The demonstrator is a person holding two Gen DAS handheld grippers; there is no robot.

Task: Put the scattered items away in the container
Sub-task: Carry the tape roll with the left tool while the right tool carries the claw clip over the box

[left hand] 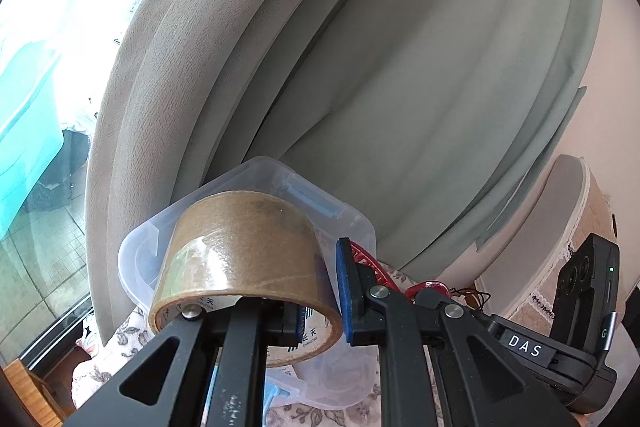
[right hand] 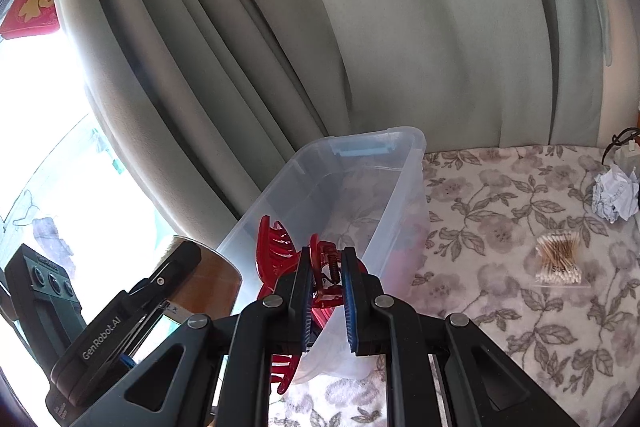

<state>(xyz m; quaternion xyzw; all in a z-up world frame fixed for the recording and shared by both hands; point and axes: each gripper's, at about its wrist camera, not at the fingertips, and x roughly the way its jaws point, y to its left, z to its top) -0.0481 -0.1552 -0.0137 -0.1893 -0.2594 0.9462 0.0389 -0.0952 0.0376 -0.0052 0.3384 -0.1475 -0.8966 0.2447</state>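
left gripper (left hand: 318, 287): gripping tape roll (left hand: 240, 247), hovering over bin (left hand: 360, 223)
right gripper (right hand: 326, 291): clamping red hair clip (right hand: 280, 247), hovering at bin edge

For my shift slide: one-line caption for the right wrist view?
Right gripper shut on red hair claw beside the clear container; cotton swabs remain on the cloth.

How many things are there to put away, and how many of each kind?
Tape rolls: 1, the brown tape roll held in the left gripper
Hair clips: 1, the red hair clip held in the right gripper
Cotton swab bags: 1, the cotton swab bag on the flowered cloth
Paper balls: 1, the crumpled paper ball
Total: 4, beside the clear plastic box
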